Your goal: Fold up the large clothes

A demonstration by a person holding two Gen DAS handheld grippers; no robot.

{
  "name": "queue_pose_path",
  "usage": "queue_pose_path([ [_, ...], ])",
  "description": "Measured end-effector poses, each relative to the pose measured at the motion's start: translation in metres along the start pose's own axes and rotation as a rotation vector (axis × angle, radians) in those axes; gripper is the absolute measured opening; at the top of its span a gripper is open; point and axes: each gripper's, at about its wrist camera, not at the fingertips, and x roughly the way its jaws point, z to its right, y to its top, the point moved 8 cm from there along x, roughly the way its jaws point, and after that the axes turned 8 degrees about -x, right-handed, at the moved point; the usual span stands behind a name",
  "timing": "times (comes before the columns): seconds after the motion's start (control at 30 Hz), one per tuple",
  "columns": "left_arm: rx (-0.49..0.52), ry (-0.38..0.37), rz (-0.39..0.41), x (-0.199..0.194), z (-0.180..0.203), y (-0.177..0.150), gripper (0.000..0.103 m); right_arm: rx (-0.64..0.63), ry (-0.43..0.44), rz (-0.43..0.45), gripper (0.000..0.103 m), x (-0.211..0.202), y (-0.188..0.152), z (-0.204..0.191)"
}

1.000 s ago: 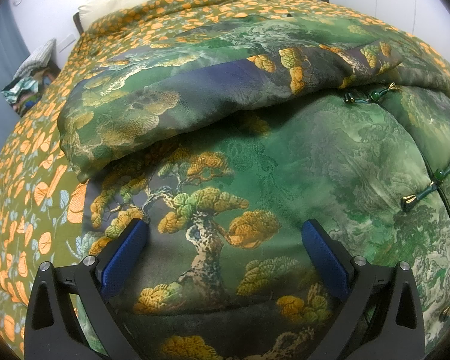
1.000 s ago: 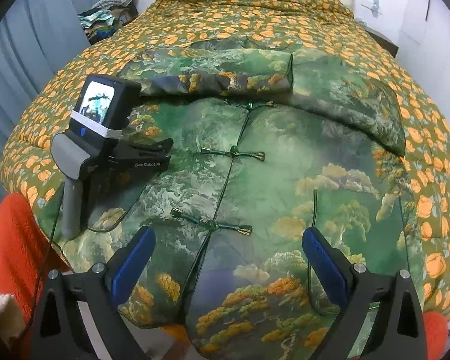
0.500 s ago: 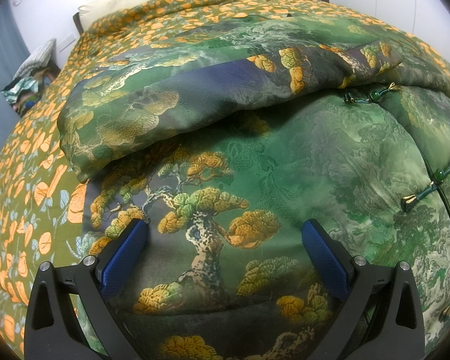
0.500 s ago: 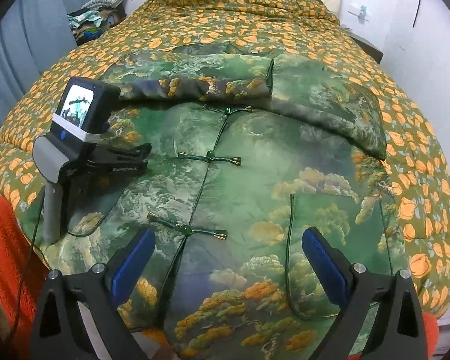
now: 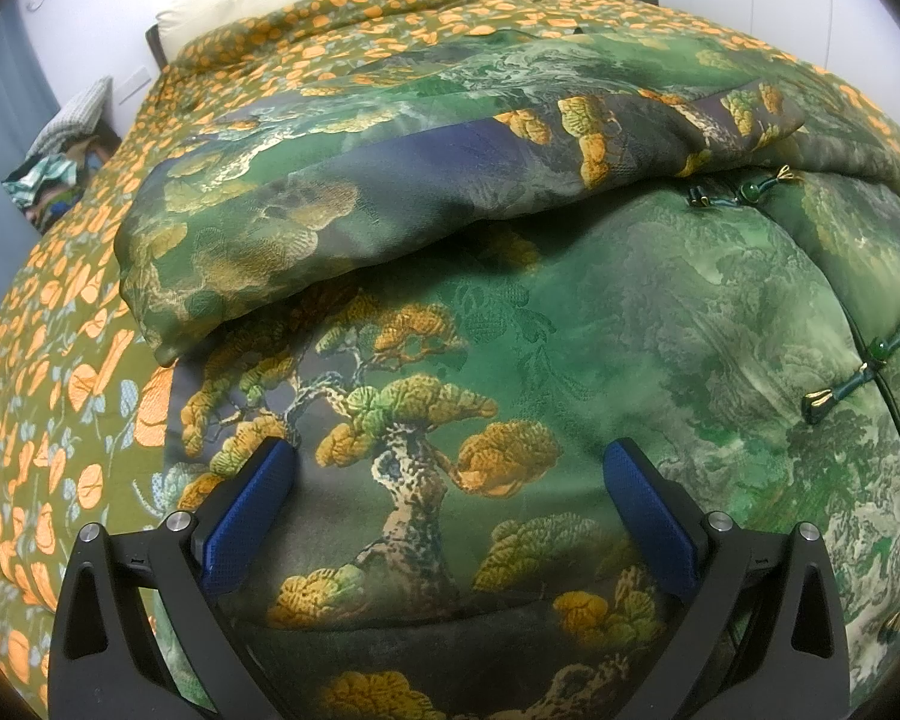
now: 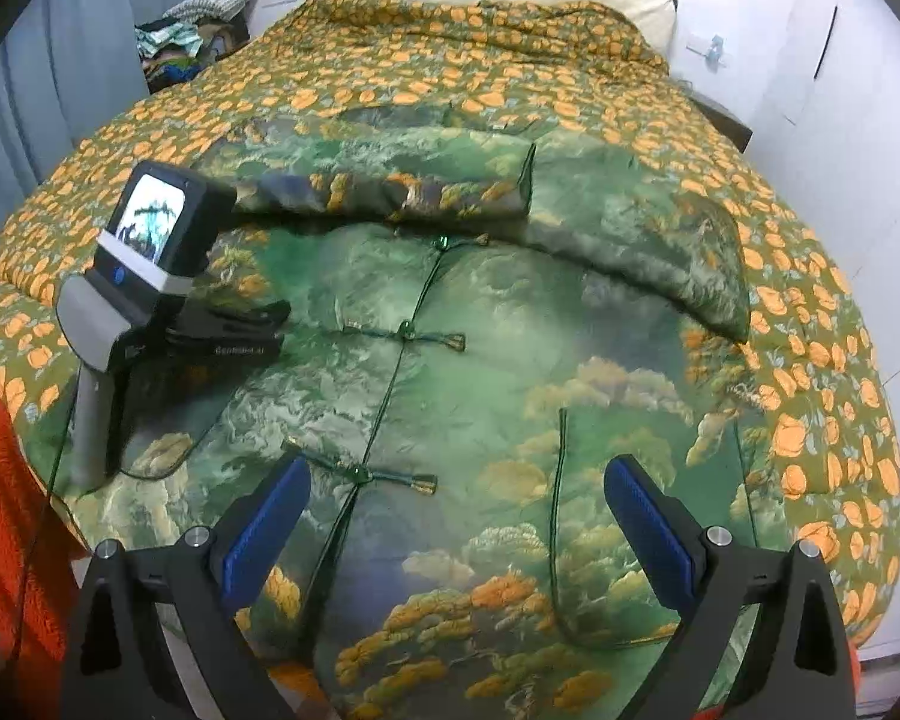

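Green brocade jacket [image 6: 480, 372], patterned with pines and clouds, lies front-up on the orange-flowered bedspread [image 6: 450, 78], its sleeves folded across its upper part just above the top knot fastener [image 6: 441, 242]. Left tool [image 5: 447, 474] rests on the jacket's left panel, its blue pads apart with nothing between them. Right tool [image 6: 456, 495] hovers over the hem end, beside the lowest fastener [image 6: 360, 473], pads likewise spread and gripping nothing.
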Motion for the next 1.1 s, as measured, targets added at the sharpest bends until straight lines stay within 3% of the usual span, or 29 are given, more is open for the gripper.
queue_pose_path([
  [0.13,0.000,0.000,0.000,0.000,0.000,0.000,0.103,0.007,-0.087,0.028,0.097,-0.002,0.002,0.017],
  [0.53,0.000,0.000,0.000,0.000,0.000,0.000,0.103,0.155,-0.158,0.001,0.098,-0.002,-0.001,0.076],
  [1.1,-0.003,0.001,0.010,0.001,-0.002,0.005,0.103,0.154,-0.191,-0.024,0.098,-0.003,0.000,0.082],
])
